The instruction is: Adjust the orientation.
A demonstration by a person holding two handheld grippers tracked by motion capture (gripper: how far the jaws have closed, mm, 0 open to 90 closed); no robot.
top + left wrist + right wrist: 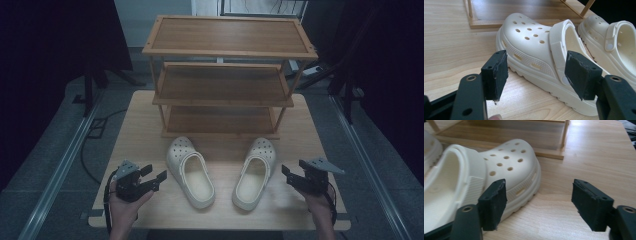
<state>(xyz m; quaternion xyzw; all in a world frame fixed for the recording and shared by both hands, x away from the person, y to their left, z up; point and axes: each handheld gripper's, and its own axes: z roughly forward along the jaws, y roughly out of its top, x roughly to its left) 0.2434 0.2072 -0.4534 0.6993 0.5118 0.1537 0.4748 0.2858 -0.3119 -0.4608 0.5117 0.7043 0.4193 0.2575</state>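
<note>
I have a pale wooden table in front of me, and at its far end stands a three-tier wooden shoe rack with all of its shelves bare. On the table just near of the rack lie two cream clogs, toes pointing toward the rack and heels toward me. The left clog angles its toe slightly to the left, the right clog slightly to the right, and they sit apart with bare wood between them.

My left tongs hover just left of the left clog's heel, held in my left hand at the near left of the table. Their jaws stand apart with nothing between them. In the left gripper view they frame the side of that clog, close to it but not touching, with its heel strap folded forward over the top.

My right tongs sit just right of the right clog's heel, held in my right hand. Their jaws are also wide apart and hold nothing. In the right gripper view the clog lies off to the left, by the left jaw, with bare table between the jaws.
</note>
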